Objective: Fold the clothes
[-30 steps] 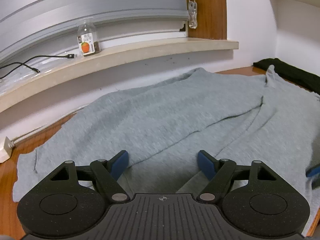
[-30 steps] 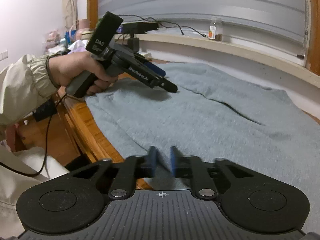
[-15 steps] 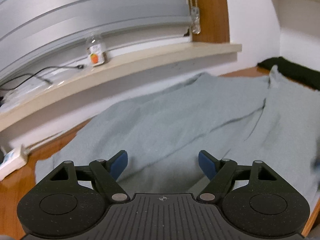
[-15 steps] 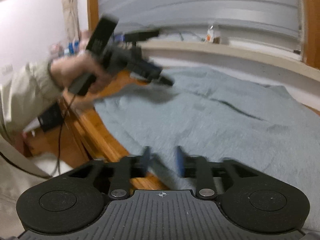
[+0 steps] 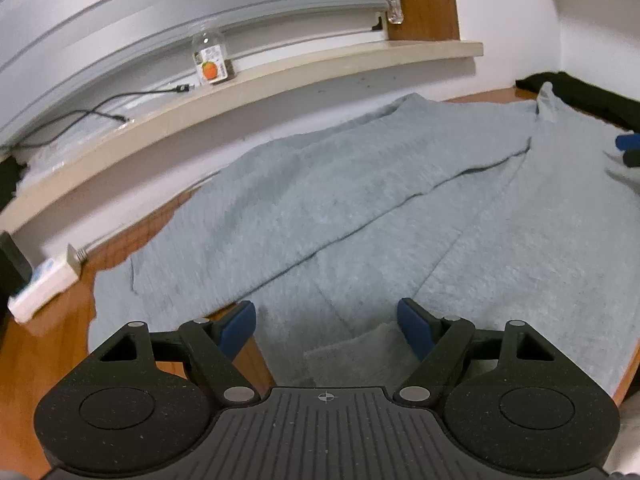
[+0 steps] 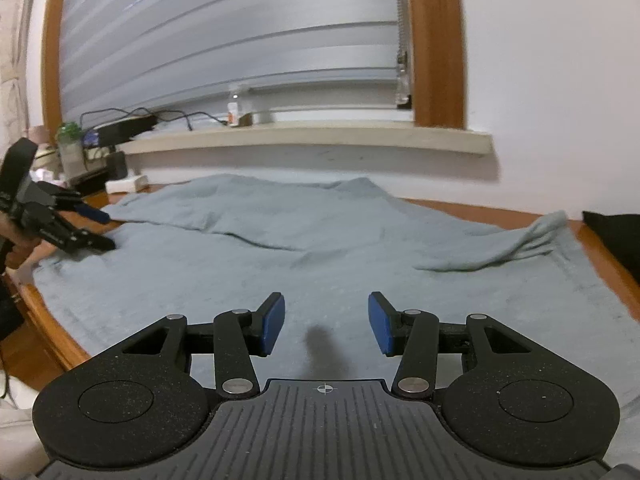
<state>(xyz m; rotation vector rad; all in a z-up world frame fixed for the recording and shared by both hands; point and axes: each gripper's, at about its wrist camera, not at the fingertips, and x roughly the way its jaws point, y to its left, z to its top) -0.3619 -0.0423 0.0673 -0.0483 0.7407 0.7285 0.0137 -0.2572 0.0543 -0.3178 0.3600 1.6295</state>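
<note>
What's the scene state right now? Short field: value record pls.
garment: grey garment spread flat, one fold lying across it
surface: wooden table
left claw: open, over the garment's near edge, holding nothing
right claw: open, above the cloth, holding nothing
windowsill: small bottle, black cable
far end: dark cloth

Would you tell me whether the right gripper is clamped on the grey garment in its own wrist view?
No, the right gripper has its blue pads spread apart with nothing between them, and the grey garment lies flat beyond them.
</note>
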